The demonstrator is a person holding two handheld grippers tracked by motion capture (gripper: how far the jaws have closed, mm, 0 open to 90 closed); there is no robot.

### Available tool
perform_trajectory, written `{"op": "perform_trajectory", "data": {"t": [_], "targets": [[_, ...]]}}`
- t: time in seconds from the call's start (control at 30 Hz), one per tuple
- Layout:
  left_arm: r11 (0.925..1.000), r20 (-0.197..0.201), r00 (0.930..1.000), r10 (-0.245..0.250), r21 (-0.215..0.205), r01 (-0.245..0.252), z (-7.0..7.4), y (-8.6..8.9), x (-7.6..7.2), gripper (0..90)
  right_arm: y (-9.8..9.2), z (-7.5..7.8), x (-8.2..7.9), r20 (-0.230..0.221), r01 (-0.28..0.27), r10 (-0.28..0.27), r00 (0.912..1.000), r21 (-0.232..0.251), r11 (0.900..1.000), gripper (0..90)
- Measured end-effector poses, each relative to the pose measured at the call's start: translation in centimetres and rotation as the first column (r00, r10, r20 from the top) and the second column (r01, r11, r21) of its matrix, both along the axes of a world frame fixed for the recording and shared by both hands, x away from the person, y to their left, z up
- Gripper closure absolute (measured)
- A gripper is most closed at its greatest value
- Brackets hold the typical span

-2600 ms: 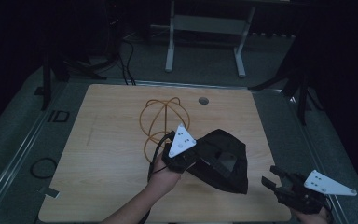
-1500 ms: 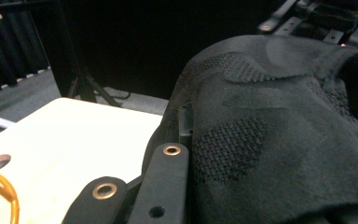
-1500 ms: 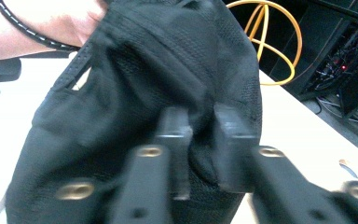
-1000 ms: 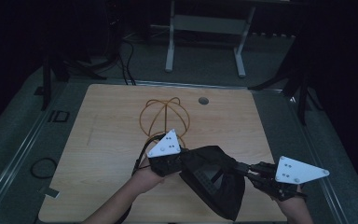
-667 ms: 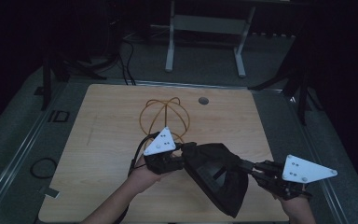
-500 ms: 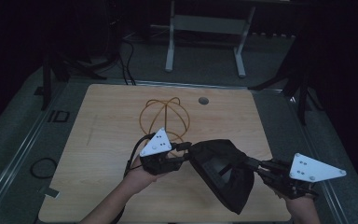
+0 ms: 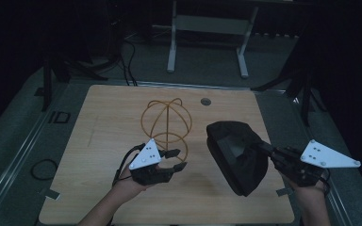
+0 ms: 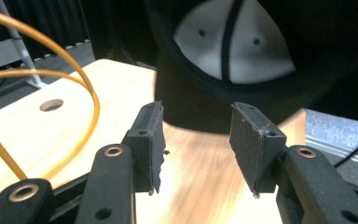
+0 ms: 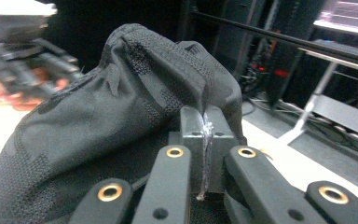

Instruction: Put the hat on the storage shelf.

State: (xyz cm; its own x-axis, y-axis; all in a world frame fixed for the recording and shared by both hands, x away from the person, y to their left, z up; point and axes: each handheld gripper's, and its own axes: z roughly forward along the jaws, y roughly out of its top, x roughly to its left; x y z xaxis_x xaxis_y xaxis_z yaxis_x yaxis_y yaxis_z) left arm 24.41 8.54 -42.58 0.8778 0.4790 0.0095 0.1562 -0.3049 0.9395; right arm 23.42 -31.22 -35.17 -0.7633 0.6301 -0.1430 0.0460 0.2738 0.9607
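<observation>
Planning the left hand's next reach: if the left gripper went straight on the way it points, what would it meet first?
Probably the black cap held by the right gripper: it lies ahead of the open left gripper, though depth is unclear. The yellow wire frame sits off to one side.

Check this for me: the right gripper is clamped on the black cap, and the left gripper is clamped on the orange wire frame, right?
Not quite. The left gripper is open and holds nothing, as the left gripper view shows; the orange wire frame stands free beside it. The right gripper is indeed clamped on the black cap.
</observation>
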Motion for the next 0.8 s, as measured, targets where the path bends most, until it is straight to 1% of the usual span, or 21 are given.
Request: {"op": "perform_trajectory", "data": {"t": [0.03, 0.07, 0.13, 0.2, 0.27, 0.33, 0.47, 0.53, 0.57, 0.6, 0.63, 0.67, 0.7, 0.73, 0.77, 0.8], "targets": [[0.9999, 0.007, 1.0000, 0.003, 0.013, -0.004, -0.3, 0.2, -0.2, 53.6, 0.0, 0.1, 0.3, 0.003, 0.018, -0.018, 0.9998, 0.000, 1.000, 89.4], [0.9999, 0.007, 1.0000, 0.005, 0.016, -0.005, -0.5, 0.3, -0.3, 53.6, 0.1, 0.2, 0.5, 0.003, 0.022, -0.022, 0.9998, -0.002, 1.000, 89.3], [0.9996, -0.001, 0.9999, 0.013, 0.025, -0.013, -1.2, 0.8, -0.5, 52.9, 0.3, 0.3, 0.8, 0.009, 0.041, -0.040, 0.9991, -0.010, 0.999, 89.3], [0.9991, -0.003, 0.9996, 0.028, 0.031, -0.028, -1.7, 1.2, -0.5, 51.2, 0.4, 0.5, 1.3, 0.008, 0.041, -0.041, 0.9991, -0.007, 0.999, 89.3], [0.9986, -0.018, 0.9989, 0.043, 0.032, -0.042, -2.5, 1.9, -0.4, 51.2, 0.5, 0.5, 1.8, 0.002, 0.043, -0.043, 0.9991, 0.001, 0.999, 89.3], [0.9978, -0.013, 0.9981, 0.060, 0.031, -0.059, -3.2, 2.4, -0.4, 51.2, 0.7, 0.7, 2.3, -0.001, 0.047, -0.047, 0.9989, 0.018, 0.999, 89.3], [0.9958, -0.025, 0.9959, 0.087, 0.031, -0.086, -4.9, 3.5, -0.5, 48.7, 1.2, 1.2, 2.9, 0.008, 0.052, -0.052, 0.9986, 0.015, 0.999, 89.3], [0.9955, -0.033, 0.9952, 0.092, 0.024, -0.091, -5.6, 3.9, -0.6, 48.7, 1.5, 1.5, 3.2, 0.011, 0.056, -0.056, 0.9984, 0.018, 0.998, 89.3], [0.9955, -0.038, 0.9950, 0.092, 0.027, -0.091, -6.1, 4.2, -0.6, 48.6, 1.6, 1.6, 3.4, 0.014, 0.053, -0.053, 0.9985, 0.020, 0.998, 89.3], [0.9958, -0.043, 0.9949, 0.091, 0.014, -0.091, -6.5, 4.5, -0.7, 47.9, 1.7, 1.8, 3.5, 0.015, 0.057, -0.057, 0.9983, 0.020, 0.998, 89.3], [0.9953, -0.049, 0.9942, 0.095, 0.018, -0.095, -6.9, 4.9, -0.7, 47.4, 1.8, 1.9, 3.6, 0.016, 0.060, -0.060, 0.9981, 0.018, 0.998, 89.3], [0.9960, -0.065, 0.9939, 0.089, 0.002, -0.089, -7.4, 5.3, -0.7, 46.7, 1.9, 2.0, 3.8, 0.017, 0.060, -0.060, 0.9981, 0.019, 0.998, 89.3], [0.9952, -0.074, 0.9926, 0.096, -0.012, -0.097, -7.8, 5.7, -0.6, 44.3, 2.0, 2.2, 3.9, 0.020, 0.063, -0.064, 0.9978, 0.021, 0.998, 89.3], [0.9933, -0.078, 0.9906, 0.112, -0.020, -0.114, -8.3, 6.2, -0.6, 44.0, 2.1, 2.3, 4.1, 0.019, 0.063, -0.063, 0.9978, 0.022, 0.998, 89.3], [0.9934, -0.078, 0.9909, 0.110, -0.024, -0.112, -8.6, 6.6, -0.6, 42.2, 2.2, 2.4, 4.4, 0.020, 0.064, -0.065, 0.9977, 0.025, 0.998, 89.3], [0.9916, -0.070, 0.9897, 0.125, -0.025, -0.127, -8.9, 7.0, -0.7, 37.0, 2.3, 2.4, 4.5, 0.020, 0.068, -0.068, 0.9975, 0.025, 0.997, 89.3]]}}
